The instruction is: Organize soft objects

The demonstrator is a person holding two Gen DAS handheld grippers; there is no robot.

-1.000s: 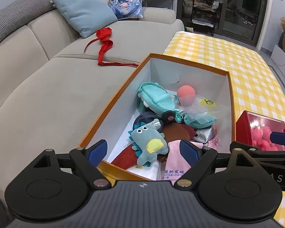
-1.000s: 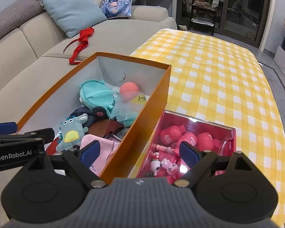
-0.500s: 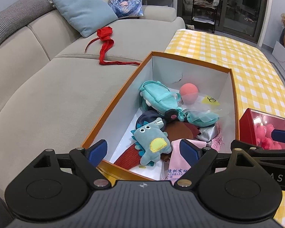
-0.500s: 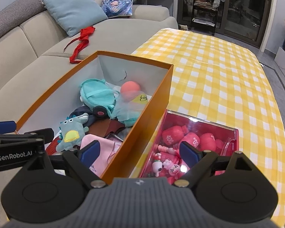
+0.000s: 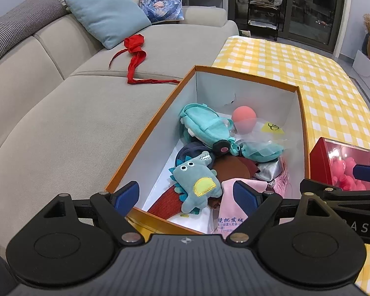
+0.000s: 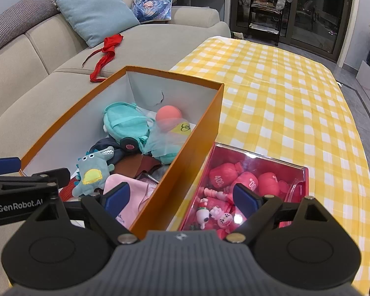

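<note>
An orange box (image 5: 150,133) with white inside holds several soft things: a teal dinosaur plush (image 5: 197,182), a teal plush backpack (image 5: 204,125), a pink ball (image 5: 244,118) and a pink cloth (image 5: 231,204). My left gripper (image 5: 187,194) is open and empty above the box's near end. My right gripper (image 6: 180,197) is open and empty, astride the orange box's right wall (image 6: 185,162) and a red box (image 6: 256,182) of pink plush toys. The dinosaur (image 6: 93,172) also shows in the right wrist view.
A grey sofa (image 5: 61,123) lies left of the box, with a red cloth (image 5: 135,56), a blue cushion (image 5: 106,12) and a patterned cushion (image 5: 160,5). The boxes stand on a table with a yellow checked cloth (image 6: 283,98). Shelves and glass doors stand behind.
Both grippers have drawn back and up a little, so the boxes sit slightly lower and farther in view. Jaws stay open. Nothing in the boxes has moved.
</note>
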